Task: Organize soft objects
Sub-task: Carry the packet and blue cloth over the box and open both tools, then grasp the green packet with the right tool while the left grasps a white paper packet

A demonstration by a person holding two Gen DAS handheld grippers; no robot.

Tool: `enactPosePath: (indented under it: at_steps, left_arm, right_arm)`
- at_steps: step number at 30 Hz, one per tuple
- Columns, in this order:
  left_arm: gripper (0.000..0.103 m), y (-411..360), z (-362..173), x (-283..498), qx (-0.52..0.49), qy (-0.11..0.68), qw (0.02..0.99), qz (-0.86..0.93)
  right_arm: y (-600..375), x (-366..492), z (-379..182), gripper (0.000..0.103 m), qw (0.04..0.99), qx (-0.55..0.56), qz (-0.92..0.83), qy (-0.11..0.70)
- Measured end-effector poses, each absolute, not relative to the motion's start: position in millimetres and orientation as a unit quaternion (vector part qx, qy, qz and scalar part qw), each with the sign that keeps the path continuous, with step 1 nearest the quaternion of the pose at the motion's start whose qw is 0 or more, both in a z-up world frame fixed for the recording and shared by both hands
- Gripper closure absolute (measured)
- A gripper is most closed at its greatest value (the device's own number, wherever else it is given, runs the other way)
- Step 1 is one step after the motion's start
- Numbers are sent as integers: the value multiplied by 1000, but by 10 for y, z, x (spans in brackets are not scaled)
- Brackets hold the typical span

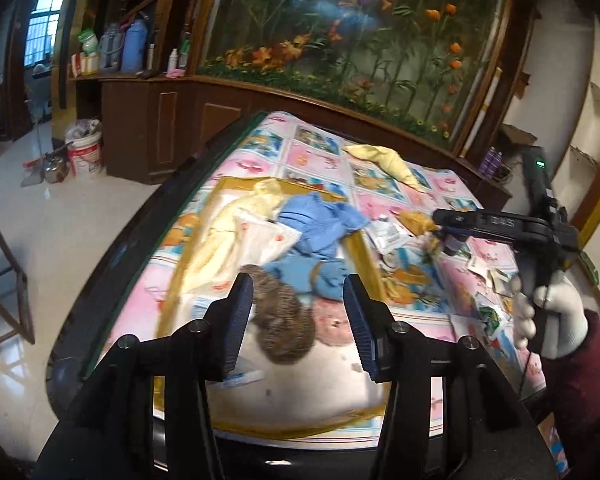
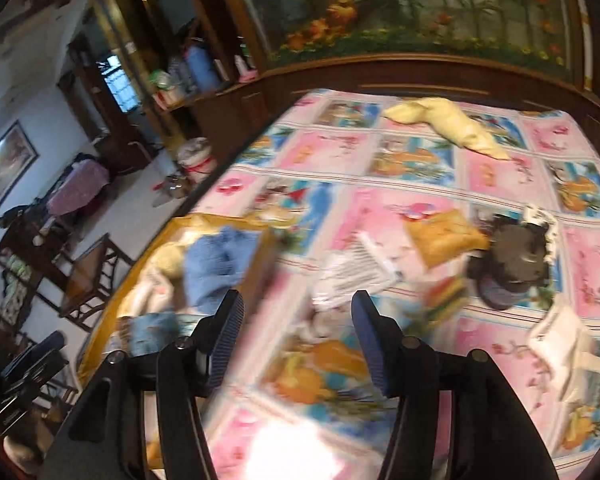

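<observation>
The left gripper hangs with its jaws apart and nothing between them, above a shallow yellow-rimmed tray on the pink-and-blue patterned cloth. In the tray lie a crumpled blue cloth at 12 o'clock, a brown fuzzy soft piece nearest the fingers and a pale yellow cloth at 10 o'clock. The right gripper, jaws apart and empty, hovers over the patterned cloth; a pale yellow cushion lies at 1 o'clock, a flat orange pouch nearer.
</observation>
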State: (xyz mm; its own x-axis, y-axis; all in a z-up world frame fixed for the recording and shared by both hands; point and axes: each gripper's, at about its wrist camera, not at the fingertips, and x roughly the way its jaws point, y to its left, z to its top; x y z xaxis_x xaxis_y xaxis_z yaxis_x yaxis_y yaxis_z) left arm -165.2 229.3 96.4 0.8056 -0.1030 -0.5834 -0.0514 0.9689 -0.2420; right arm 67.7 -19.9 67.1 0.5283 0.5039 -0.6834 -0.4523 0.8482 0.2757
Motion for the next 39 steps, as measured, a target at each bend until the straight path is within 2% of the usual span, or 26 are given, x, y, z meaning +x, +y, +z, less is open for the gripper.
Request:
enactPosePath:
  at_steps: [12,13,16,23,25,27,29,34,39]
  left_arm:
    - [56,2030,933,-1591,-102,334,936,-47]
    - [56,2033,927,-1583,-102,336,935,-48]
    - [56,2049,904,-1570,-104,338,934,-52]
    - [56,1958,890,-1518,-106,341,931,-72]
    - [56,1892,910,-1520,-100,341,931,-80]
    - [56,1789,942,-1543,-90,341,931,-94]
    - [56,1648,974,-1554,-74,344,930,-107]
    - [52,1168,922,-1441,-23,371,917,-146]
    - [52,624,581,-1058,54,430,890,-140]
  right_arm:
    - [476,1559,159,48,865,-71,182,461]
    - [522,1607,95,57,860,-87,174,472]
    - [514,1567,49,59,857,-106,175,474]
    - [176,974,38,59,820,-87,234,515]
    - [49,805,69,59,800,-52,277,530]
    - [-237,710,200,58,793,27,318,520]
    - [-508,623,345,53,810,56,312,493]
    - [-1137,368,444,50,840,84,275,460]
    - [-1431,116,301,50,838,85,273,465]
